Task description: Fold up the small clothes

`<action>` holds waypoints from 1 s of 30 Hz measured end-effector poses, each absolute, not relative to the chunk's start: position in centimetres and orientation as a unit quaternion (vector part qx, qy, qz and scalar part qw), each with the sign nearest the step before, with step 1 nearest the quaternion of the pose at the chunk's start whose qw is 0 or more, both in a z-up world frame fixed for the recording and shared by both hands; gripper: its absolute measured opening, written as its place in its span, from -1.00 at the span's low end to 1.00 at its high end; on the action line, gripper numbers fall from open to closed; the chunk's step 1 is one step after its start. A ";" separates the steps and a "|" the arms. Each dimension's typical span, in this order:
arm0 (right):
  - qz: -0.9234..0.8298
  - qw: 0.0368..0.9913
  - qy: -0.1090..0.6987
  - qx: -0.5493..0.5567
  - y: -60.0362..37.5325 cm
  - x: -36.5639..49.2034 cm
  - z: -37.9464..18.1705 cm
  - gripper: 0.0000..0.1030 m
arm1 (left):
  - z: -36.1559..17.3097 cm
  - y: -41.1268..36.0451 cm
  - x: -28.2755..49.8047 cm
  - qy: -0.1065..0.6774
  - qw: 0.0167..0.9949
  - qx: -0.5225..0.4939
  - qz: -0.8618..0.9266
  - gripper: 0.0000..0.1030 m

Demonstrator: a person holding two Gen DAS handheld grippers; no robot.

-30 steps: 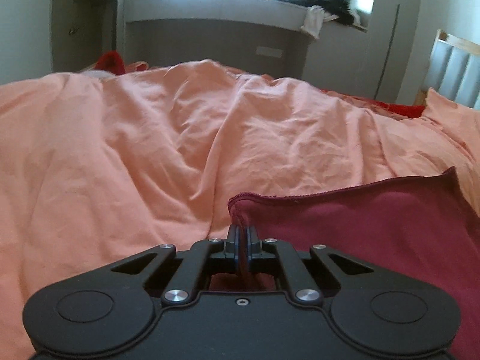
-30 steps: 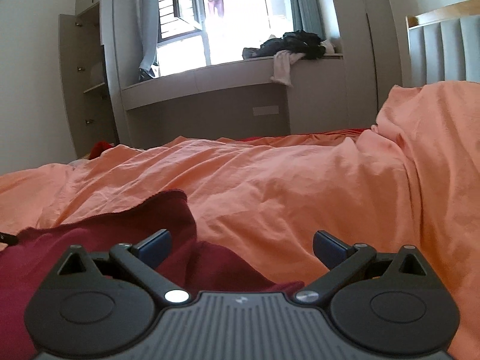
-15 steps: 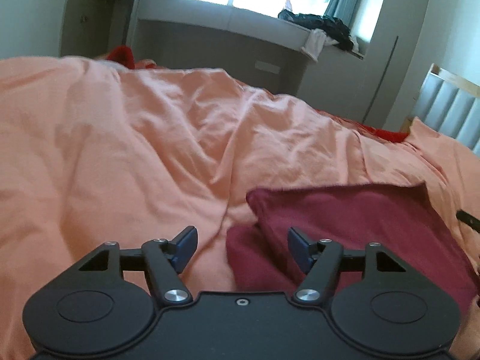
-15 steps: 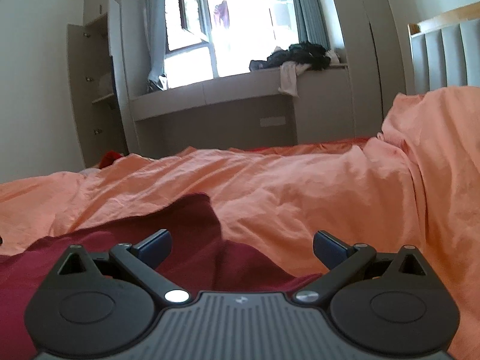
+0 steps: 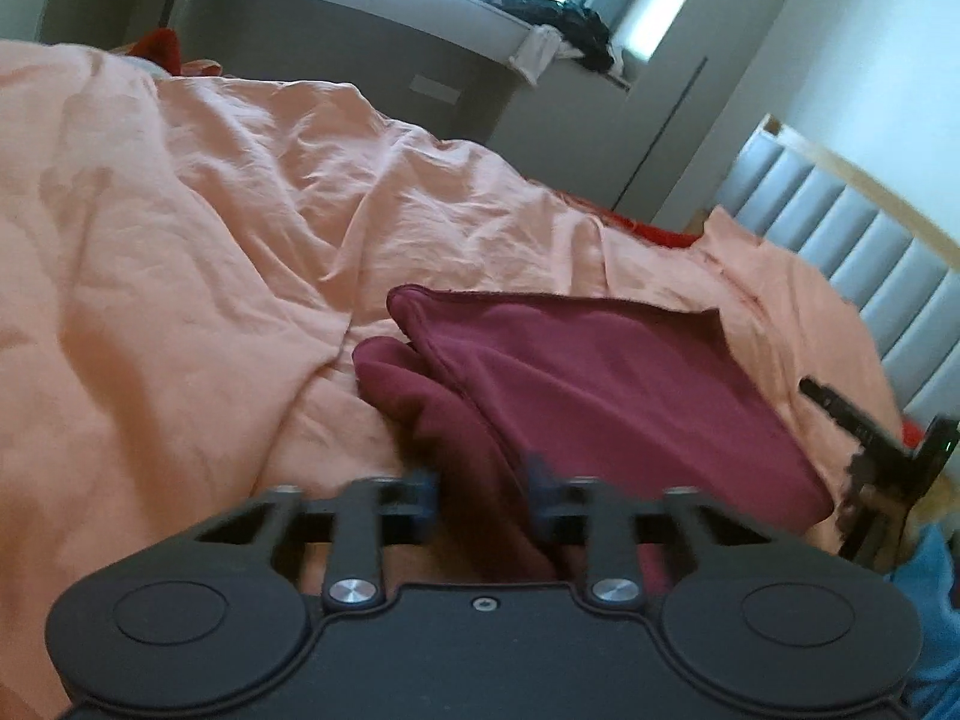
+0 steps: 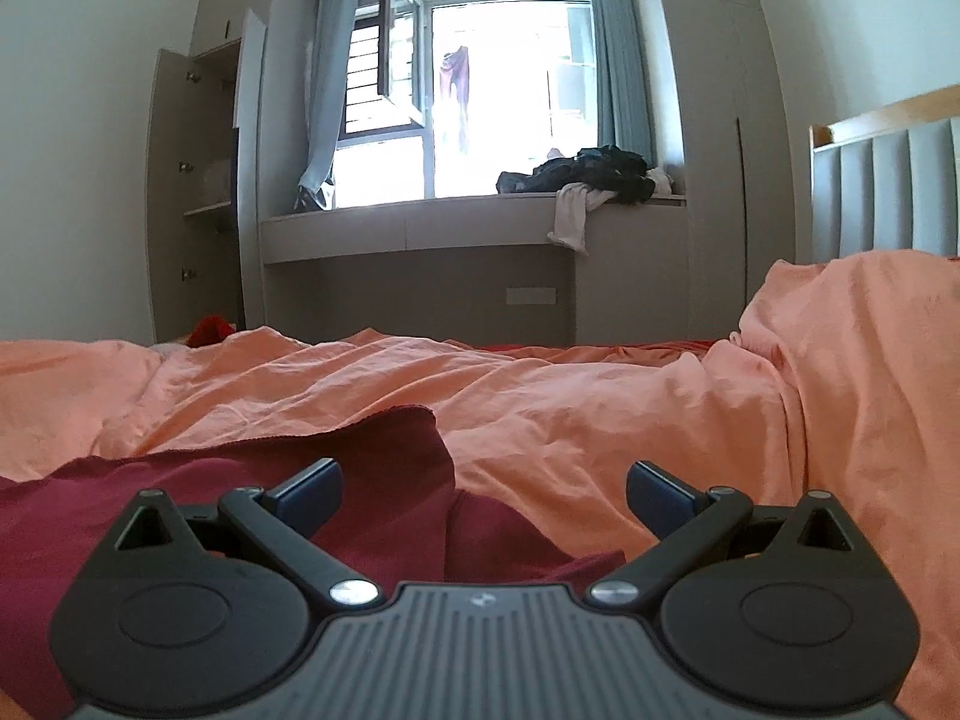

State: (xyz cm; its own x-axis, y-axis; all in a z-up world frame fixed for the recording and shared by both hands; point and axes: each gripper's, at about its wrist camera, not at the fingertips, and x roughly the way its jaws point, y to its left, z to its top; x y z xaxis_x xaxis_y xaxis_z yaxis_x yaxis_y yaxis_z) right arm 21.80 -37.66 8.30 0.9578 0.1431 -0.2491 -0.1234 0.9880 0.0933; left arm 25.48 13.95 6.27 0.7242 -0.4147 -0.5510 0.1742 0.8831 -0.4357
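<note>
garment: a maroon garment (image 5: 600,384) lies on the orange duvet (image 5: 210,252), already doubled over once by the look of it, with a lower layer poking out on its left side

where: near edge of the bed, right in front of both grippers; headboard (image 5: 840,240) off to the right

left gripper (image 5: 483,495): jaws have just been closing, now narrow but not fully together; a bunched fold of the maroon fabric sits between them. Frame's blurry, so I can't swear the pads are pressing yet

right gripper (image 6: 483,495): jaws spread wide, holding nothing, hovering over the garment's right near corner (image 6: 528,564)

step: looks like re-gripping the near edge for the next fold

next move: I'd guess the left needs to finish its pinch on that left-side fold, and the right has to clamp its own corner before both lift and carry the near edge over to the far one

watch out: grabbing duvet along with the cloth
</note>
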 end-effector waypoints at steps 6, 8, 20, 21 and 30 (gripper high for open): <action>0.070 0.990 0.119 0.021 -36.9 20.7 8.4 1.00 | 6.5 14.0 23.2 0.305 0.922 -0.202 -0.128 -0.79; 0.073 0.991 0.114 0.009 -36.3 20.4 8.4 1.00 | 6.1 13.9 22.7 0.303 0.925 -0.204 -0.104 -0.79; 0.084 0.985 0.149 -0.035 -34.6 21.0 7.8 1.00 | 5.4 12.2 18.8 0.256 0.955 -0.146 -0.039 0.48; 0.088 0.984 0.157 -0.018 -35.0 21.4 7.8 0.99 | 5.4 11.8 18.2 0.247 0.957 -0.147 -0.036 0.59; 0.126 0.965 0.217 0.069 -37.1 25.1 6.9 0.07 | 3.4 8.8 13.9 0.180 0.965 -0.188 -0.034 0.90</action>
